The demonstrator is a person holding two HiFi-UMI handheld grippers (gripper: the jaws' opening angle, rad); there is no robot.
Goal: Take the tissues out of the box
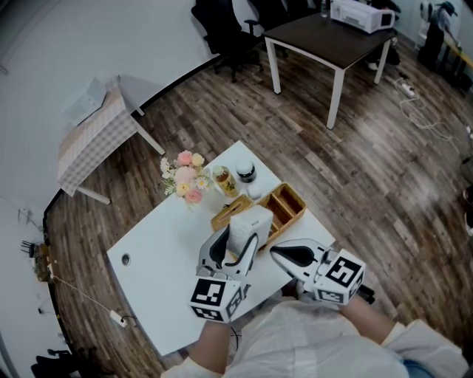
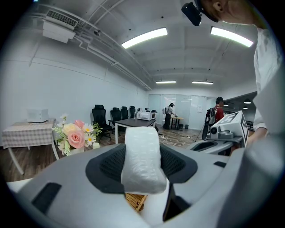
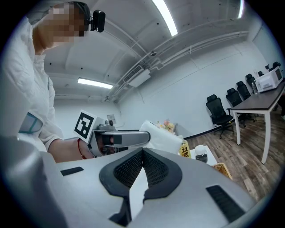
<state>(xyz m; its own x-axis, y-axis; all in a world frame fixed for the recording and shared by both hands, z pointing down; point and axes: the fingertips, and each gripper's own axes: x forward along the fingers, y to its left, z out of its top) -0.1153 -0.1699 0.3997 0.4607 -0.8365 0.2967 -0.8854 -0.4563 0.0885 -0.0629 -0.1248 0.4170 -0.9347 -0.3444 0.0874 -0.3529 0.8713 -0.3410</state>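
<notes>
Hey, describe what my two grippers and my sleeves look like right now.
The left gripper and right gripper have light grey shells with black, mesh-textured pads inside the jaws. Each carries a white cube printed with black square markers: left cube, right cube. The sleeves are white, and a thin red band circles the left wrist.

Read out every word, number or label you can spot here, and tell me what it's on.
"双": the first of two red characters on the yellow label of the bottle; the second is too blurred to read.
On the marker cubes: black-and-white square patterns only, no letters.
On the pack of tissues: no print shows.
On the white machine on the far table: anything printed is too small to read.
</notes>
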